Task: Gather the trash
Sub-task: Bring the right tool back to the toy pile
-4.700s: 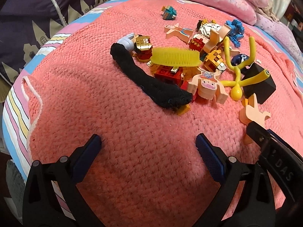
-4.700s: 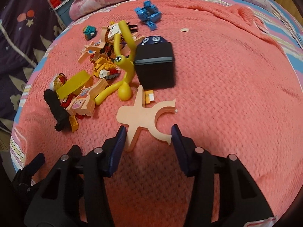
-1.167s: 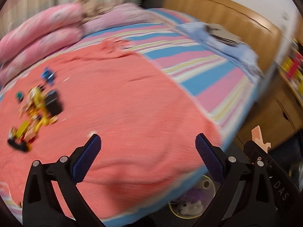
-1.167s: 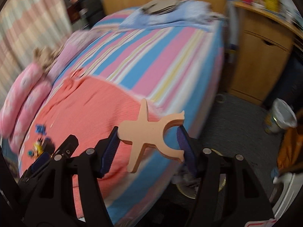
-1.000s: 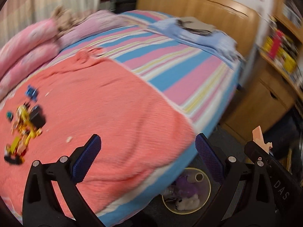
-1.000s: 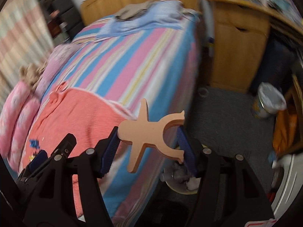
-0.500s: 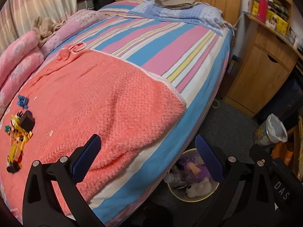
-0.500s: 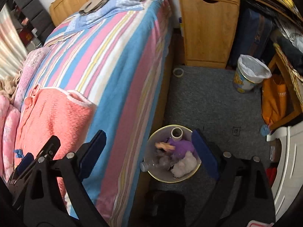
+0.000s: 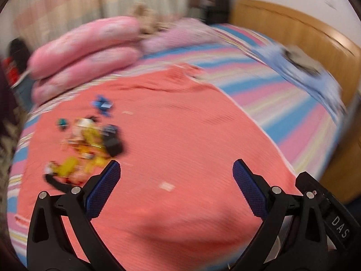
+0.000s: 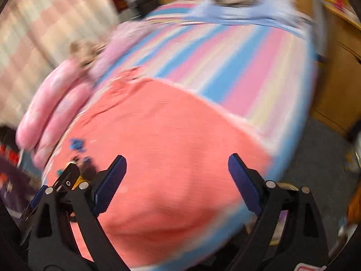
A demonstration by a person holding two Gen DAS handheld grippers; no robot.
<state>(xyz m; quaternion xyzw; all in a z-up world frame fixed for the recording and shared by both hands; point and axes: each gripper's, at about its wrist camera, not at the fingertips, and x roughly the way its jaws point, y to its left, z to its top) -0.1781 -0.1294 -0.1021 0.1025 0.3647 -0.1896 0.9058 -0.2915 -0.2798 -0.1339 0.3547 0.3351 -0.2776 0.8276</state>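
Both views are blurred by motion. A heap of small toys (image 9: pixel 90 144) lies on the coral knitted blanket (image 9: pixel 180 135) at the left, with a black box (image 9: pixel 112 145) at its right side and a blue piece (image 9: pixel 102 105) behind it. A small pale scrap (image 9: pixel 167 186) lies on the blanket between my left gripper's fingers. My left gripper (image 9: pixel 176 178) is open and holds nothing. My right gripper (image 10: pixel 177 174) is open and holds nothing; the toys (image 10: pixel 79 158) show just left of its left finger. The right gripper's body (image 9: pixel 327 207) sits at the left view's lower right.
Pink pillows (image 9: pixel 85 52) line the far side of the bed. A striped sheet (image 9: pixel 282 103) and a pale blue folded cloth (image 9: pixel 304 72) lie toward the wooden headboard (image 9: pixel 304 36). A wooden cabinet (image 10: pixel 338 72) and grey floor (image 10: pixel 320 158) are at the right.
The right gripper carried the flat peach foam piece off the bed, opened over the floor bin and let it drop in. Both grippers have since swung back toward the blanket and the toys.
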